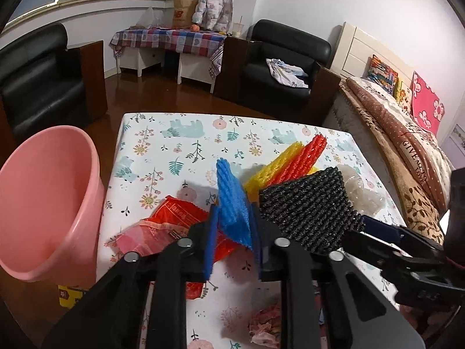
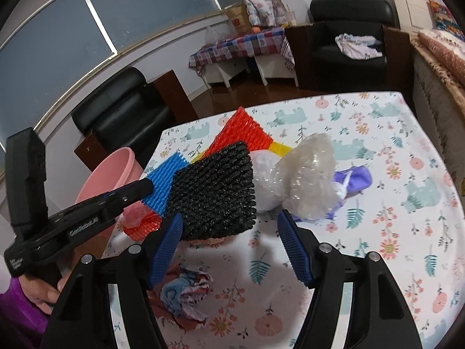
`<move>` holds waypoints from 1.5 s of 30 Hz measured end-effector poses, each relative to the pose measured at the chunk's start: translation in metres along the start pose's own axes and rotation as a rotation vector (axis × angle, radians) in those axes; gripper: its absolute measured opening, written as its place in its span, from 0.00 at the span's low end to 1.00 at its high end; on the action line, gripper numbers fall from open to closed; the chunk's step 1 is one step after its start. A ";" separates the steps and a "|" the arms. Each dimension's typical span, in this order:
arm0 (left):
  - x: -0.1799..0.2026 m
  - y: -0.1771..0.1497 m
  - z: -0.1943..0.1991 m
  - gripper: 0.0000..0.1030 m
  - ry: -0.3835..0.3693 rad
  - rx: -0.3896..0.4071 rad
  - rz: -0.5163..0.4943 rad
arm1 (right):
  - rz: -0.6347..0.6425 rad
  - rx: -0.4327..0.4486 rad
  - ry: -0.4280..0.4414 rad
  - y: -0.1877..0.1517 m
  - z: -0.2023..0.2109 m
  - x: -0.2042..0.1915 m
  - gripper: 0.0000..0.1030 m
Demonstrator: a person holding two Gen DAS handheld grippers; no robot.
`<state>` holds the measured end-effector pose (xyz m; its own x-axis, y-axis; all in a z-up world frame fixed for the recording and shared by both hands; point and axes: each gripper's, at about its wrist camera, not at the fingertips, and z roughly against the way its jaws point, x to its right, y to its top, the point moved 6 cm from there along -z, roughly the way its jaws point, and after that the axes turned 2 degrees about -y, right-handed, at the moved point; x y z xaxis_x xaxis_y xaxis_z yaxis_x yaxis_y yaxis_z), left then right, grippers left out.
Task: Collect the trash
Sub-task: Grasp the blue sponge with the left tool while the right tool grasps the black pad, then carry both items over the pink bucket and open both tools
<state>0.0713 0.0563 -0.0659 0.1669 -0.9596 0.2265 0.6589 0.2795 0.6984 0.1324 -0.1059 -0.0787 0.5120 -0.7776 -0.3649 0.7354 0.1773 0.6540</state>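
My left gripper (image 1: pixel 234 224) is shut on a blue foam net (image 1: pixel 232 200), whose lower edge is pinched between the blue pads while the rest stands upright. Next to it lies a black foam net (image 2: pixel 212 192). My right gripper (image 2: pixel 229 238) is open; its left pad is at the black net's near corner and its right pad is clear of it. Behind the black net lie a red foam net (image 2: pixel 244 133) and a yellow foam net (image 1: pixel 279 160). A red snack wrapper (image 1: pixel 174 218) lies under the left fingers. A pink bucket (image 1: pixel 49 203) stands off the table's left edge.
On the floral tablecloth (image 1: pixel 162 145) there is also a clear bubble-wrap bundle (image 2: pixel 305 180), a purple scrap (image 2: pixel 354 177) and crumpled paper (image 2: pixel 189 293). Black armchairs, a checked side table and a bed surround the table. A hand (image 2: pixel 43 293) holds the left gripper's handle.
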 end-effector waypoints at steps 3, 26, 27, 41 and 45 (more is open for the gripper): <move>0.002 -0.001 0.001 0.09 -0.010 0.003 -0.007 | -0.023 -0.023 0.016 0.000 -0.009 0.001 0.56; -0.012 0.025 0.071 0.07 -0.031 0.182 0.014 | 0.062 0.149 -0.002 0.037 0.051 -0.028 0.12; -0.017 0.028 0.077 0.07 -0.023 0.198 0.017 | 0.073 0.156 -0.003 0.040 0.052 -0.032 0.12; -0.092 0.034 0.140 0.07 0.160 0.315 0.086 | 0.249 0.180 0.095 0.072 0.031 -0.145 0.12; -0.116 0.026 0.150 0.07 0.213 0.324 0.109 | 0.306 0.169 0.127 0.076 0.015 -0.185 0.12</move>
<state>-0.0410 0.1795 0.0280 0.3938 -0.8996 0.1890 0.3695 0.3432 0.8635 0.0865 0.0429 0.0480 0.7553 -0.6215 -0.2079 0.4617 0.2795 0.8418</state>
